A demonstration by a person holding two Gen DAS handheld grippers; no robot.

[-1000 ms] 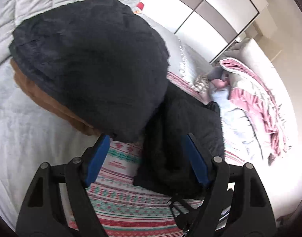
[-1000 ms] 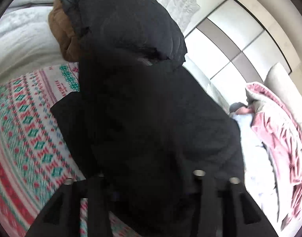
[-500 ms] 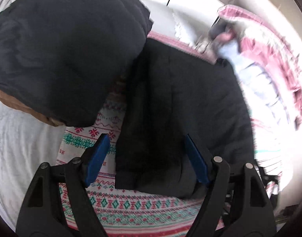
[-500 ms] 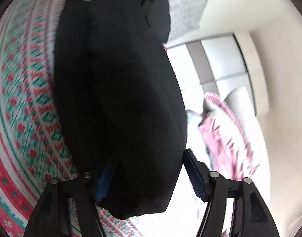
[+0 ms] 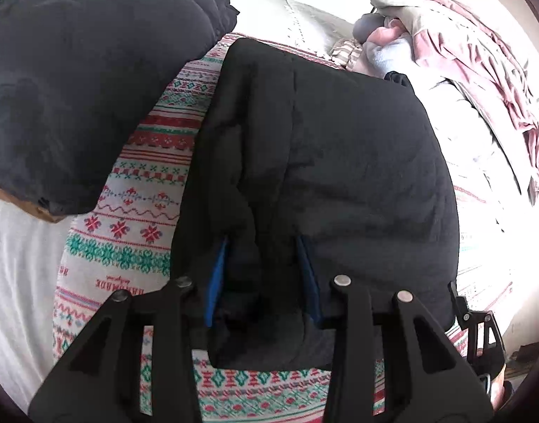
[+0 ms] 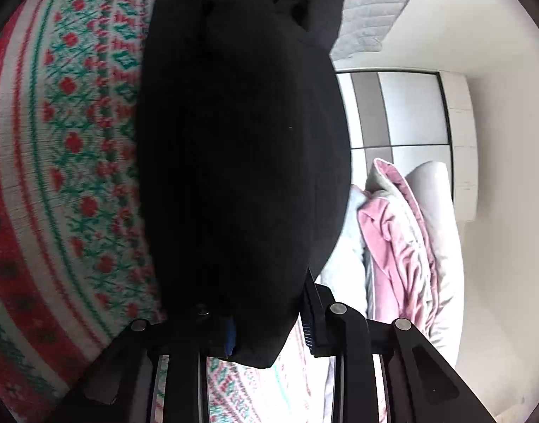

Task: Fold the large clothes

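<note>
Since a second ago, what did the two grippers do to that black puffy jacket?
Both came down on the black quilted jacket. The left hand-held gripper and right hand-held gripper are closing with its fabric between their jaws. The patterned red-and-green blanket stayed put.

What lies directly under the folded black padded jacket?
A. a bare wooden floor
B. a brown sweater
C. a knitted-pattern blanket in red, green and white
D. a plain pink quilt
C: the folded black padded jacket rests on the red, green and white patterned blanket, whose bands show along its edges.
</note>
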